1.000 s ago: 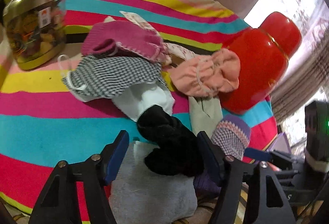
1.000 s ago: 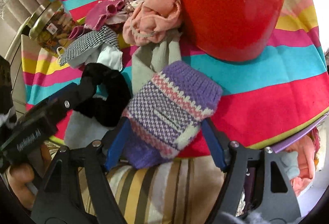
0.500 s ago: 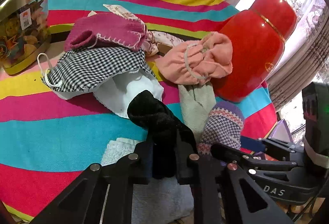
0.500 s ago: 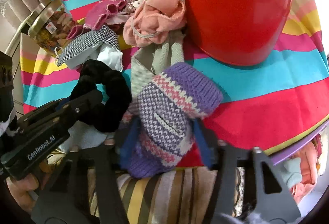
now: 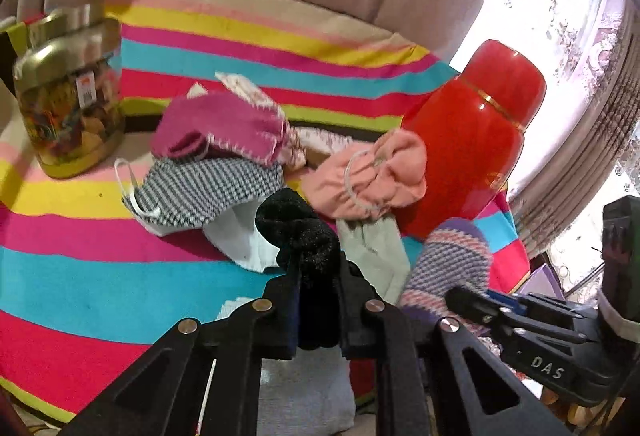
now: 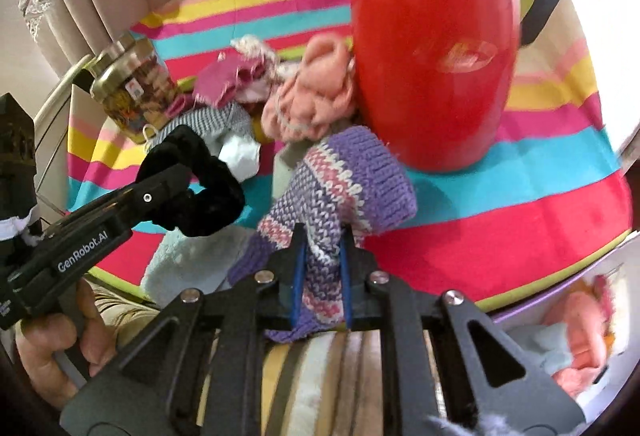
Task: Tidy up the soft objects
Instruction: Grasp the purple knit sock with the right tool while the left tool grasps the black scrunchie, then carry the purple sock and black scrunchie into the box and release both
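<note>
My left gripper [image 5: 318, 276] is shut on a black fuzzy scrunchie [image 5: 298, 232] and holds it lifted above the striped cloth; it also shows in the right wrist view [image 6: 192, 179]. My right gripper [image 6: 322, 260] is shut on a purple striped knit piece [image 6: 340, 179], lifted off the table; the knit piece also shows in the left wrist view [image 5: 452, 264]. A pile of soft things lies behind: a pink knit hat [image 5: 224, 131], a checked face mask [image 5: 204, 195], a peach cloth [image 5: 376, 175] and a grey-green cloth [image 5: 376, 256].
A tall red thermos [image 5: 468, 147] stands at the right of the pile on the striped tablecloth [image 5: 100, 276]. A gold-lidded jar [image 5: 68, 95] stands at the far left. A grey towel [image 5: 304, 392] lies at the near edge. A container with pink soft things [image 6: 568, 340] sits lower right.
Both grippers went from open to shut, the left on the black scrunchie and the right on the purple knit piece. Both have since lifted and pulled back with them.
</note>
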Tool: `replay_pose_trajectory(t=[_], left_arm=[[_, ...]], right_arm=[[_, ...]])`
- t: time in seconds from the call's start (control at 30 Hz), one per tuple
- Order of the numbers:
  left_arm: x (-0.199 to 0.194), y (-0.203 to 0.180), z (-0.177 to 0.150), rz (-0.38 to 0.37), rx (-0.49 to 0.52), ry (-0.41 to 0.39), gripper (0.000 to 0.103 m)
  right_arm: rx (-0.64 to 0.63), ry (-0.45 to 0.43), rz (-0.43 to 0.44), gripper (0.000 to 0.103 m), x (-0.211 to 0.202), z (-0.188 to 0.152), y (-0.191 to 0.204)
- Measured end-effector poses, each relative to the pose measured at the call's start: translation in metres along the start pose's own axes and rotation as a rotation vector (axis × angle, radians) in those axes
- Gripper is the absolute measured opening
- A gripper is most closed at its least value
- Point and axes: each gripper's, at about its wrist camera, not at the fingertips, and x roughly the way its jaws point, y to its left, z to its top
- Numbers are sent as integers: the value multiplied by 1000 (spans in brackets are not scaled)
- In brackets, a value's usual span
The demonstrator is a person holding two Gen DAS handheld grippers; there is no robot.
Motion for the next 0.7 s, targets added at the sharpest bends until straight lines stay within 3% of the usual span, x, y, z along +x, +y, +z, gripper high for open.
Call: replay_pose_trajectory(t=[0.3, 0.7], left_arm=[[-15, -22, 7, -6, 21, -57, 14], [-32, -92, 1, -120, 119, -57, 14]], right_arm=[[-15, -98, -97, 18, -39, -5, -18], [38, -134, -182, 18, -88, -32, -67]])
